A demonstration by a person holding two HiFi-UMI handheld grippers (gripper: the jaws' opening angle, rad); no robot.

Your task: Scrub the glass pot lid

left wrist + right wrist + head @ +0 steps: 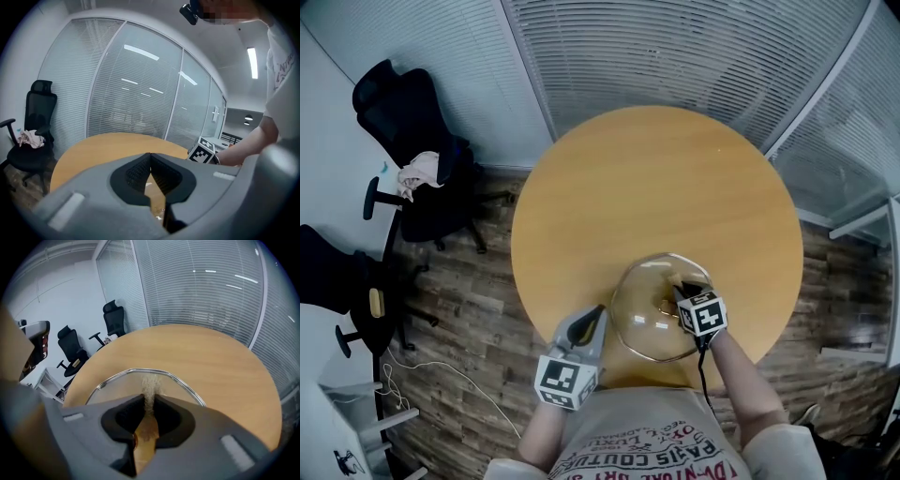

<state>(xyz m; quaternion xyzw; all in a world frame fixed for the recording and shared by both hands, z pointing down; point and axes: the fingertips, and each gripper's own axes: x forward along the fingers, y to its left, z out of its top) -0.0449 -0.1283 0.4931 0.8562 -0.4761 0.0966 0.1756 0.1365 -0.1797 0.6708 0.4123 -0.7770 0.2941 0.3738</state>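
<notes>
At the near edge of a round wooden surface (656,178) in a glass-walled office, we see the glass lid (642,323) lying flat, right in front of the person, with both tools beside it.

The right tool (678,292) is over the right half of the lid. In its own view its jaws are clamped on a tan, fibrous scrubber (149,385). The frayed end of the scrubber pokes forward past the jaw tips, above the glass and inside the steel rim. We cannot tell from these views whether the fibres are pressing on the glass or only hang over it.

The left tool (600,314) waits just beside the lid's left rim. Its jaws are together at the tips with nothing between them, and its view shows only bare wood through the gap below.

The lid is round, so it has no long axis to follow. What matters is which side each tool is on. The unscrubbed glass stretches from the right tool leftward toward the person's other hand, so we judge that strokes will run that way. The left tool is nearer that rim and seems best placed to stop the lid sliding. A hard push could move the lid on the smooth wood.

An office chair (422,178) stands well apart at the back left.
</notes>
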